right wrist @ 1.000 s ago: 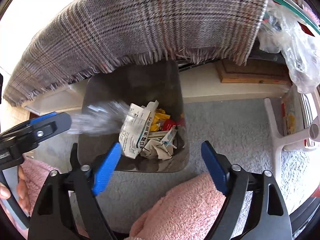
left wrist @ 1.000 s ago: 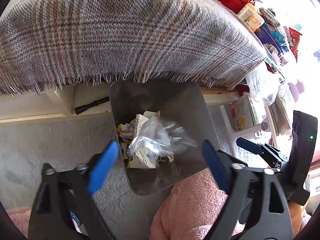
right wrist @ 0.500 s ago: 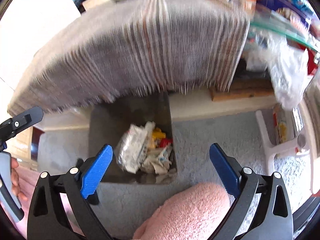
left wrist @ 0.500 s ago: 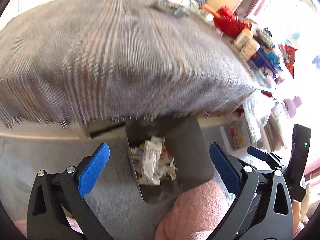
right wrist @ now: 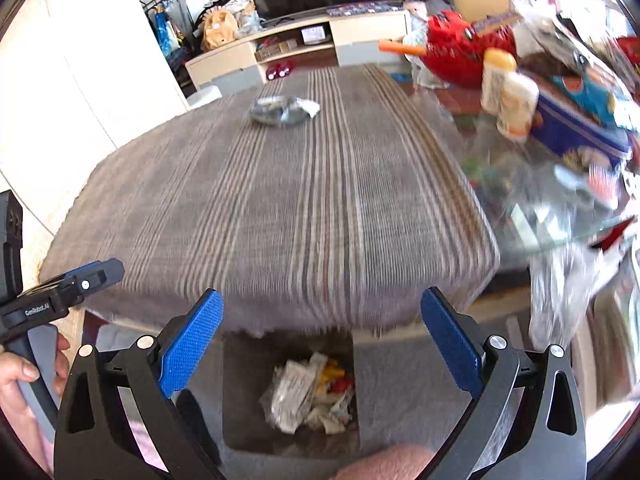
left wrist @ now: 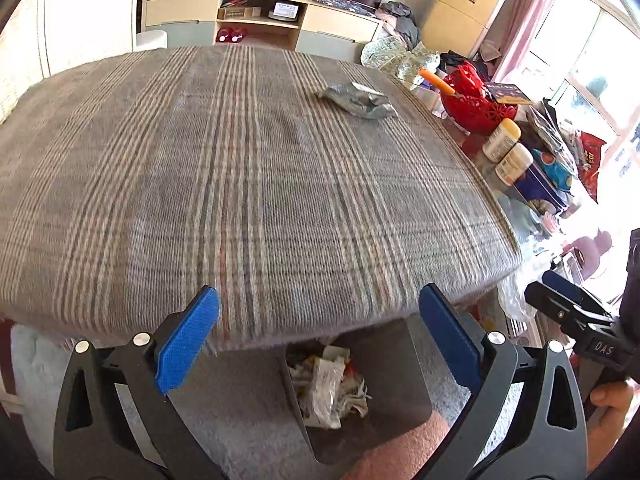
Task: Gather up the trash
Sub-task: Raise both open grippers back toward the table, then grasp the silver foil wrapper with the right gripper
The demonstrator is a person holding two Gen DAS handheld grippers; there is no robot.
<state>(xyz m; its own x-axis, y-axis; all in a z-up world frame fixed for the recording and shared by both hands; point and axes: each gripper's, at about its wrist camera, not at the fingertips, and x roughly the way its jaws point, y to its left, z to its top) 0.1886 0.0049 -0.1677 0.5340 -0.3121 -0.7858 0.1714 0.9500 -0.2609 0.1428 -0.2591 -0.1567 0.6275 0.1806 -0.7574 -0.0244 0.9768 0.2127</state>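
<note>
A grey trash bin (left wrist: 394, 368) (right wrist: 244, 396) stands on the carpet under the near table edge, holding crumpled papers and wrappers (left wrist: 326, 388) (right wrist: 308, 394). A crumpled silvery wrapper (left wrist: 356, 100) (right wrist: 284, 111) lies on the far part of the plaid tablecloth (left wrist: 240, 184) (right wrist: 304, 200). My left gripper (left wrist: 320, 344) is open and empty above the near table edge and bin. My right gripper (right wrist: 322, 340) is open and empty, beside it to the right. Each gripper shows at the other view's edge.
Right of the cloth the table holds a red basket (left wrist: 474, 98), two white bottles (left wrist: 508, 152) (right wrist: 508, 96), a blue box (right wrist: 580, 120) and plastic bags. A TV cabinet (left wrist: 256, 20) stands behind. A pink sleeve (left wrist: 400, 452) sits by the bin.
Both grippers have risen from just over the bin to above table height, so the tabletop is now in view. The clear plastic that was dropping from the left gripper now lies in the bin.
</note>
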